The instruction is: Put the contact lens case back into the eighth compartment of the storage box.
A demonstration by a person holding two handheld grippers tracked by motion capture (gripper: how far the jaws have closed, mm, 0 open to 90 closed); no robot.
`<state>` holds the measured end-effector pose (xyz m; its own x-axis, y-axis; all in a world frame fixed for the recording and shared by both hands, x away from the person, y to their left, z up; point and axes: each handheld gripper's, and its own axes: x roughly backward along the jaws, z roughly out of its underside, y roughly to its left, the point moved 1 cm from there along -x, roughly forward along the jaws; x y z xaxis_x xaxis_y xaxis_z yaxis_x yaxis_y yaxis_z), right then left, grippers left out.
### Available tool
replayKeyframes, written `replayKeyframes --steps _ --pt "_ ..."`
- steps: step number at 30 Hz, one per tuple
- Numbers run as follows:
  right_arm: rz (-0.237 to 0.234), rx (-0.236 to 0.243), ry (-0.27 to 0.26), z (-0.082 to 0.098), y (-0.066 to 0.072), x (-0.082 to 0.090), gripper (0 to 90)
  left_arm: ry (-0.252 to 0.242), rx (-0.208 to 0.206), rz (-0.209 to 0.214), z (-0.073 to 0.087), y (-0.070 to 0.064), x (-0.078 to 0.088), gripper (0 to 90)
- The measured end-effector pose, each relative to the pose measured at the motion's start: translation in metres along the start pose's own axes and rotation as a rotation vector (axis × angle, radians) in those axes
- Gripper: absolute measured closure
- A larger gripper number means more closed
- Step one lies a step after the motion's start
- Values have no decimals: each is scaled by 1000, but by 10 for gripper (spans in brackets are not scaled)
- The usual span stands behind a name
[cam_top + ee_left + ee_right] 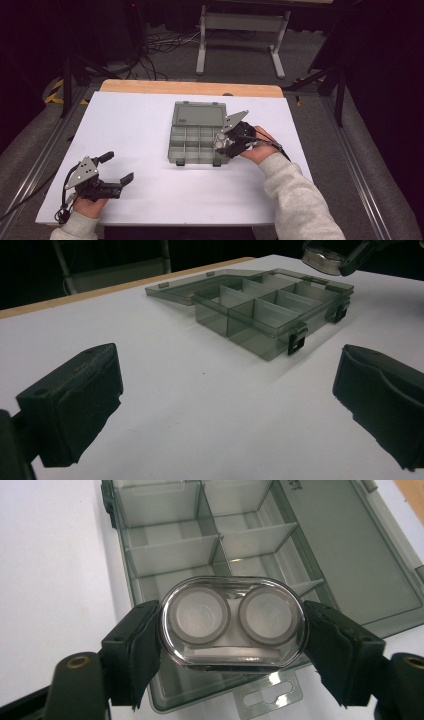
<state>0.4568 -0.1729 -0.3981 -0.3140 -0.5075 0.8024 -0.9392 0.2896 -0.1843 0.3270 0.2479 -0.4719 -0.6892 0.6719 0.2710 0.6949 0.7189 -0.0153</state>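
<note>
A smoky grey compartment box (196,142) lies open in the middle of the white table, its lid (199,114) flat behind it. My right gripper (223,141) hovers over the box's right side, shut on a clear oval case (220,141) with two round wells. In the right gripper view the clear oval case (232,622) sits squeezed between both pads of the right gripper (232,630), above the box (170,555) and its dividers. My left gripper (118,167) rests near the table's front left, open and empty. From the left gripper (227,405), the box (270,310) lies ahead.
The white table top (145,120) has a wooden strip (190,88) along its far edge. Beyond it stand a metal frame (240,30) and loose cables (160,42) on the floor. Rails run along both sides of the table.
</note>
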Motion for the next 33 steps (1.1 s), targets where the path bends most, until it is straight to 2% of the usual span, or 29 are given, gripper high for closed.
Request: replayKeyframes --steps 8,33 --pt "-14 7 39 1 0 -4 264 0 0 0 0 0 0 6" --pt "-40 28 99 4 -2 -13 264 1 -3 1 0 0 0 6"
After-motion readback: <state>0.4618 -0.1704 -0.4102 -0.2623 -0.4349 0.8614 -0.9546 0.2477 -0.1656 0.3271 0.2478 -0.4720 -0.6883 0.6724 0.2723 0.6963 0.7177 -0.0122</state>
